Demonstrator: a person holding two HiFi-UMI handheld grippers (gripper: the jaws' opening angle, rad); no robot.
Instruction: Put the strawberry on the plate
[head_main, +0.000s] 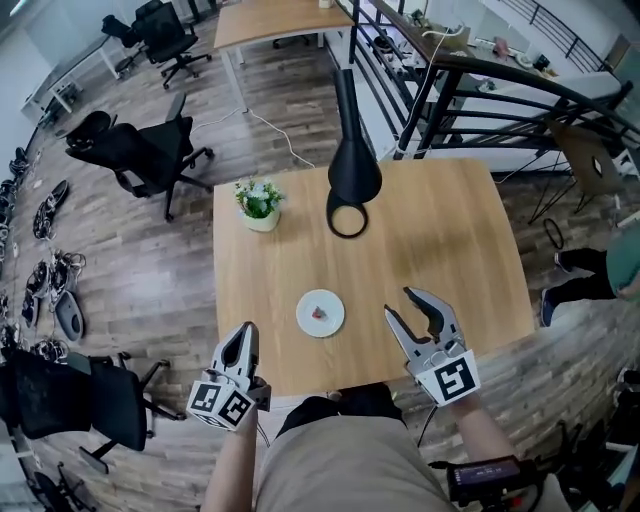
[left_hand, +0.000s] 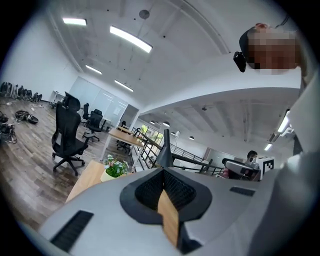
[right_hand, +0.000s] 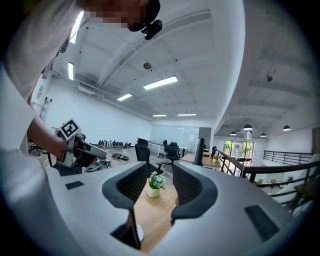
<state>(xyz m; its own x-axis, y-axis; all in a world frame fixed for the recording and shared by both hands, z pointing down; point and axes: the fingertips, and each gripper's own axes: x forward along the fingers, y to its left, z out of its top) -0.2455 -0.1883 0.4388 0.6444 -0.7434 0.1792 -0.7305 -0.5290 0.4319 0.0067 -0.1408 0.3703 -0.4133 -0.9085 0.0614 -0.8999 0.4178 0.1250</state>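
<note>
The big wood table (head_main: 440, 260) fills the middle of the head view, w/ a black lamp (head_main: 352, 170) at its top edge & a small plant pot (head_main: 259, 203) at upper left, kept out of the way. The left gripper (head_main: 247, 330), lower left, has jaws pressed together on nothing, & the right gripper (head_main: 397, 301), lower right, has jaws wide apart & empty, prob. because there's nothing left to carry. Between them sits the little white plate (head_main: 303, 318), & the red strawberry (head_main: 319, 313) lies in its middle, so the job looks done.

Black office chairs (head_main: 150, 150) on wood-plank floor (head_main: 290, 110).
</note>
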